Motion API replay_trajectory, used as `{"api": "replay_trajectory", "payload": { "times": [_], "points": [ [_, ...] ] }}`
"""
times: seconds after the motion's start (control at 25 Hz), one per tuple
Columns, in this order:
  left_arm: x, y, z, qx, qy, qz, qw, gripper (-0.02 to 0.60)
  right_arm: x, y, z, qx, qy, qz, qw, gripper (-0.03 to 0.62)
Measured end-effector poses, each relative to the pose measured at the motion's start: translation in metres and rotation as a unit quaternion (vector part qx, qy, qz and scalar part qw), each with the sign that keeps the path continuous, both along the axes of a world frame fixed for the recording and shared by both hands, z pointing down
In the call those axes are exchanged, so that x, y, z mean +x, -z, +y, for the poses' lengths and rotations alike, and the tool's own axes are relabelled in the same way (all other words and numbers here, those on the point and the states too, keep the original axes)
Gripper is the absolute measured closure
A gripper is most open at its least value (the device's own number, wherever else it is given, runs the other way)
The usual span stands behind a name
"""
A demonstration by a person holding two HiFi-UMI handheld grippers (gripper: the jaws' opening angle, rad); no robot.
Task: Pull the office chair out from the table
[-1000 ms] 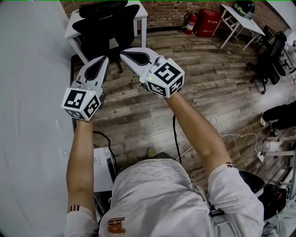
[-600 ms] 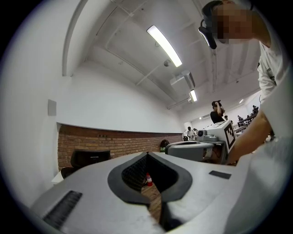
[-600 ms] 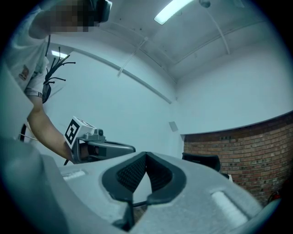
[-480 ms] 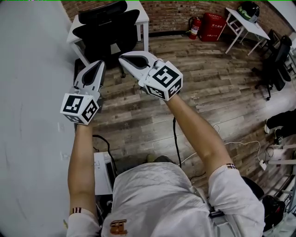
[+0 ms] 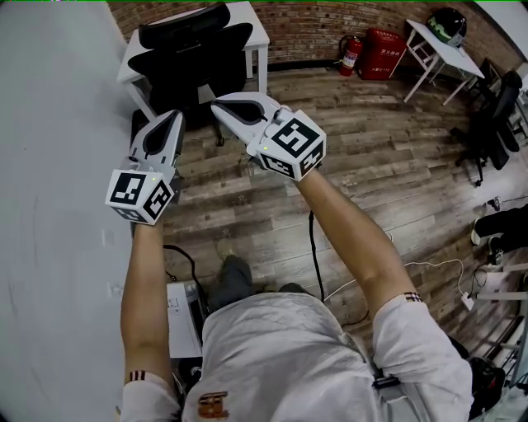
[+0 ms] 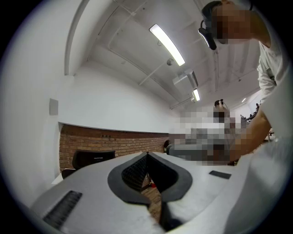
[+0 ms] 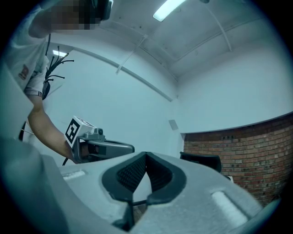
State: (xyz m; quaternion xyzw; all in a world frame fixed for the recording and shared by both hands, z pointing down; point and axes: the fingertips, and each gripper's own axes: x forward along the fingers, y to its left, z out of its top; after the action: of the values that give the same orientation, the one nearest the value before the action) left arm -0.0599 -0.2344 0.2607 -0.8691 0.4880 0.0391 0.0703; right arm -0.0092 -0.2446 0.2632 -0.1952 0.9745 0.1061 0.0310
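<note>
The black office chair point(image 5: 194, 51) is sitting tucked under the white table point(image 5: 257, 25), at twelve o'clock from both grippers, untouched. The left gripper point(image 5: 172, 118) and the right gripper point(image 5: 221, 105) are carrying nothing, jaws pressed together. Arriving shut, they may be shoving the chair deeper or slipping off it.

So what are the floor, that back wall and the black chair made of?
The floor looks like wood planks or wood-look laminate, matte: grain and seams show. The back wall is bare red brick with mortar lines. The office chair seems black fabric or mesh, too dark to tell.
</note>
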Motion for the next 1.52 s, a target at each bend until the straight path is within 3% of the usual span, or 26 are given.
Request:
{"api": "replay_trajectory", "payload": {
  "times": [0.64, 0.92, 1.28, 1.52],
  "points": [
    [-0.109, -0.011, -0.16, 0.004, -0.03, 0.01, 0.9995, 0.581, -0.097, -0.009, -0.161, -0.003, -0.042, 0.029, 0.999, 0.592],
    [-0.149, -0.018, -0.215, -0.002, -0.036, 0.005, 0.9993, 0.581, -0.118, -0.02, -0.221, -0.009, -0.066, 0.041, 0.997, 0.592],
    [-0.165, -0.034, -0.275, -0.021, -0.015, -0.012, 0.9996, 0.581, -0.105, -0.032, -0.291, -0.003, -0.07, 0.062, 0.996, 0.592],
    [-0.172, -0.048, -0.33, -0.035, 0.015, -0.058, 0.9976, 0.581, -0.09, -0.037, -0.355, 0.007, -0.051, 0.068, 0.996, 0.591]
  ]
}}
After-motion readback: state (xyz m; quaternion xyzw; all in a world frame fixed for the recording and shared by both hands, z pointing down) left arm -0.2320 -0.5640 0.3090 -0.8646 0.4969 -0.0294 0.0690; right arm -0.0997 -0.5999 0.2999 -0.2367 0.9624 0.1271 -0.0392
